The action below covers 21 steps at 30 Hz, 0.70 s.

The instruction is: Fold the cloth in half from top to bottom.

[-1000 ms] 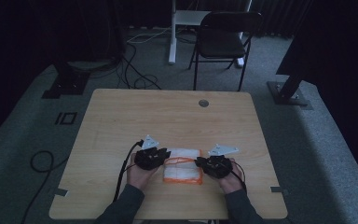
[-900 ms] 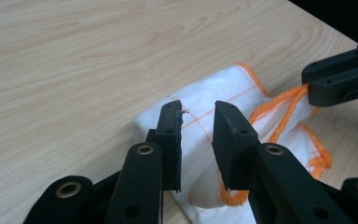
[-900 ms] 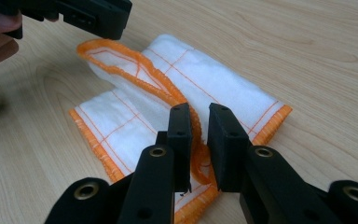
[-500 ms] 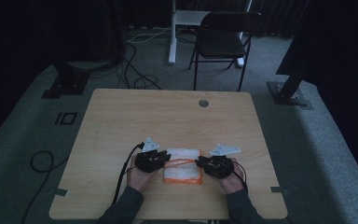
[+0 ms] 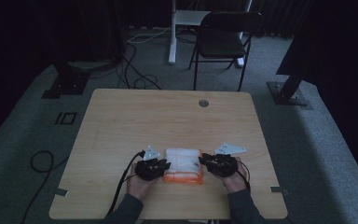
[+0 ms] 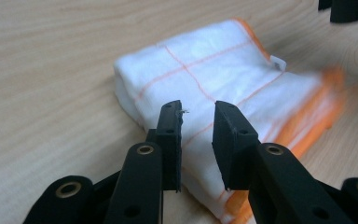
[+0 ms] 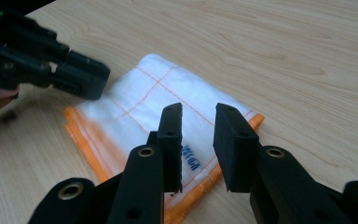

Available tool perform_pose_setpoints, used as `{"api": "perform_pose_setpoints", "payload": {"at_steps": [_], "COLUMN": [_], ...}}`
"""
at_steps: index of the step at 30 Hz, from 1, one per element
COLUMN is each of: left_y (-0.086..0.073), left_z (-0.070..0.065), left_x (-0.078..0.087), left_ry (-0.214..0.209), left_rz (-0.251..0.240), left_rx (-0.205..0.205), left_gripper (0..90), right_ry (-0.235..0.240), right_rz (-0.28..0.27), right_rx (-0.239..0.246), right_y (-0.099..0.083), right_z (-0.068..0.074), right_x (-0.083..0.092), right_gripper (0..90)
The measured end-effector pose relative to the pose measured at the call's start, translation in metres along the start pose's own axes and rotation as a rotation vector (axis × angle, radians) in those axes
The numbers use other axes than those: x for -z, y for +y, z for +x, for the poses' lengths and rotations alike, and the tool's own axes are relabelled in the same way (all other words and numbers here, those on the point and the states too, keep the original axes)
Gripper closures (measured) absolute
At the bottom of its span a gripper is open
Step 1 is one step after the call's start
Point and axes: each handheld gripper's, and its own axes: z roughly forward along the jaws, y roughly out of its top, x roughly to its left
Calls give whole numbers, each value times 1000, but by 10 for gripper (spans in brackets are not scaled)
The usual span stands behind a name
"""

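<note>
A folded white cloth (image 5: 182,164) with orange grid lines and an orange border lies on the wooden table (image 5: 168,116) near its front edge. My left gripper (image 5: 166,164) is at the cloth's left end. In the left gripper view its jaws (image 6: 197,109) stand a little apart just over the cloth (image 6: 205,79), with nothing pinched. My right gripper (image 5: 202,161) is at the cloth's right end. Its jaws (image 7: 198,112) have just been opening and hover over the cloth's (image 7: 154,102) orange-edged corner, with nothing pressed between the pads. The left gripper (image 7: 74,74) appears blurred across the cloth.
A round cable hole (image 5: 203,102) sits near the table's far edge. A dark folding chair (image 5: 223,37) stands beyond the table, with cables (image 5: 135,79) on the grey floor. The tabletop beyond the cloth is bare wood.
My left gripper has sunk slightly toward the table at the cloth's left end. The right gripper and the cloth stay where they were.
</note>
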Motion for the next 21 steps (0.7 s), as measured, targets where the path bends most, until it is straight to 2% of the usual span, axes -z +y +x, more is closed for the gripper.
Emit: {"api": "perform_pose_setpoints", "payload": {"at_steps": [6, 13, 17, 21], "left_y": [-11, -20, -20, -20], "left_z": [-2, -2, 1, 10], "left_x": [2, 9, 16, 24], "left_ry": [-4, 7, 36, 64], "left_rz": [8, 3, -21, -41], "left_rx": [-4, -14, -40, -35], "left_gripper": [730, 715, 707, 704], "right_ry": [-20, -78, -91, -101], "right_rz": [-2, 5, 1, -6], "right_rx": [-14, -23, -36, -52], "right_y": [-3, -13, -17, -20], "right_z": [-5, -12, -15, -18], "right_x": [1, 2, 5, 7], "right_gripper": [720, 708, 702, 700]}}
